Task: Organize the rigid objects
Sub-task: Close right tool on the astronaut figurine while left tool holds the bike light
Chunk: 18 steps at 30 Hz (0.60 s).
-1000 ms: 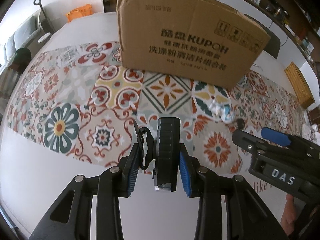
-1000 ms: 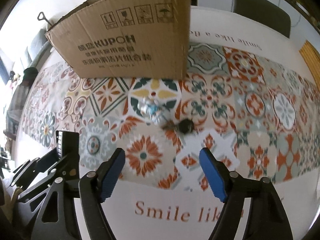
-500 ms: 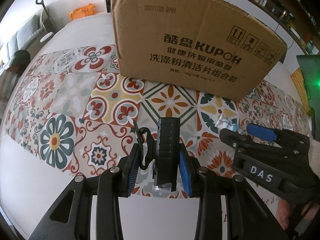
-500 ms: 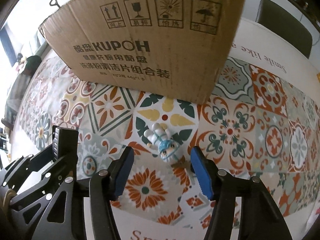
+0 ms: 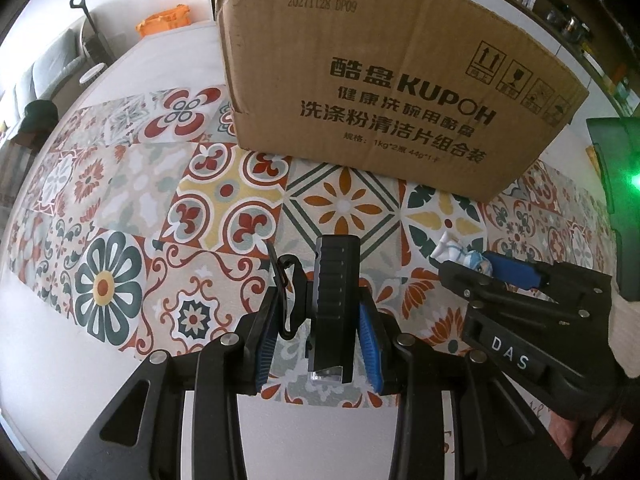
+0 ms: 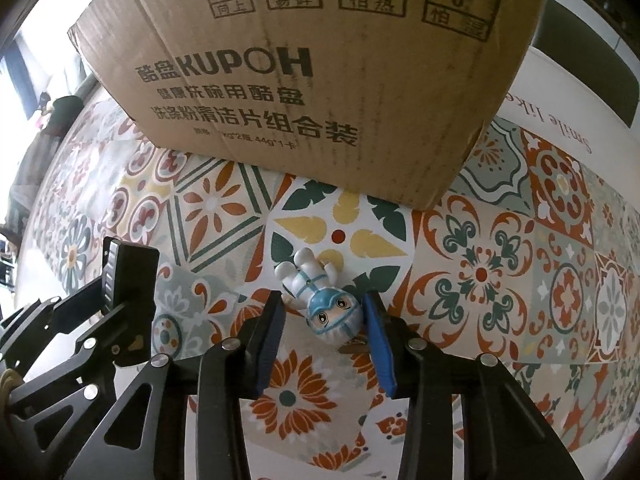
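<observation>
My left gripper (image 5: 318, 320) is shut on a black ribbed block with a clip and strap (image 5: 334, 300), held above the patterned tablecloth; it also shows in the right wrist view (image 6: 128, 280). My right gripper (image 6: 324, 312) has its jaws around a small white and blue figurine (image 6: 324, 300) that lies on the cloth, with the blue pads close to its head. The figurine also shows in the left wrist view (image 5: 460, 254). A brown cardboard box (image 5: 380, 80) stands just behind.
The cardboard box (image 6: 320, 72) fills the far side of both views. The tablecloth (image 5: 200, 200) has coloured tile patterns and a white border with lettering. A dark chair (image 6: 592, 80) stands beyond the table at the right.
My right gripper has moved forward to the figurine and its jaws have narrowed around it. My left gripper has come closer to the box with the black block still held.
</observation>
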{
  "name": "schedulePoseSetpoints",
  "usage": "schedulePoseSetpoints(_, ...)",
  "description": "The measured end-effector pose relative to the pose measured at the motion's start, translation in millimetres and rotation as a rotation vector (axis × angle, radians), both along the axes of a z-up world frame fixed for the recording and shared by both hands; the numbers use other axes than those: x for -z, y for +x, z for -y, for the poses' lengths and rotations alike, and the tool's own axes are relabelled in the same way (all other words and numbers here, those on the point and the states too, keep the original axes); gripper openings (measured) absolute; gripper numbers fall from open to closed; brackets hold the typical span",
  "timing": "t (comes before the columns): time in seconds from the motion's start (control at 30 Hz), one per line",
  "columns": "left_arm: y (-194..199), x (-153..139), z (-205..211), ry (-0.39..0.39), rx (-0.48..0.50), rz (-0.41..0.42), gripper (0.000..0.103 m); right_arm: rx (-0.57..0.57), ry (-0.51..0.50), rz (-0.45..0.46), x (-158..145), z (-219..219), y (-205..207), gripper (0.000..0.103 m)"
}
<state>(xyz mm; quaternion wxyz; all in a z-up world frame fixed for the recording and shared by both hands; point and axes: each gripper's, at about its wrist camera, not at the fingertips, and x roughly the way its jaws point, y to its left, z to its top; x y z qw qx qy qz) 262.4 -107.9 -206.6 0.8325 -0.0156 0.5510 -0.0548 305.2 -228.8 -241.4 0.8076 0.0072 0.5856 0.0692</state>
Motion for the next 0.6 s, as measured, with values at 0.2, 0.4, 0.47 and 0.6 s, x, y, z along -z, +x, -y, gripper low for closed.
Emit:
schedulePoseSetpoints(0.2,-1.9,-6.8,-1.0,-0.001,0.016,0.018,0.037,0.032,0.021,0.019,-8.5,6.4,-14.4,0.04)
schedulePoseSetpoints(0.4,-7.9,-23.5,-0.6,0.004,0.05,0.058,0.037,0.067,0.031,0.067,-34.9,12.3,-31.6,0.04)
schedulePoseSetpoints(0.47,-10.0,-30.0,-0.5,0.003,0.069,0.073,0.037,0.08,0.035,0.08,-42.9,14.4,-38.0,0.04)
schedulePoseSetpoints(0.6,-13.4,-41.9,-0.8,-0.002,0.09,0.092,0.037,0.106,0.047,0.104,-59.2,18.9,-51.4,0.04)
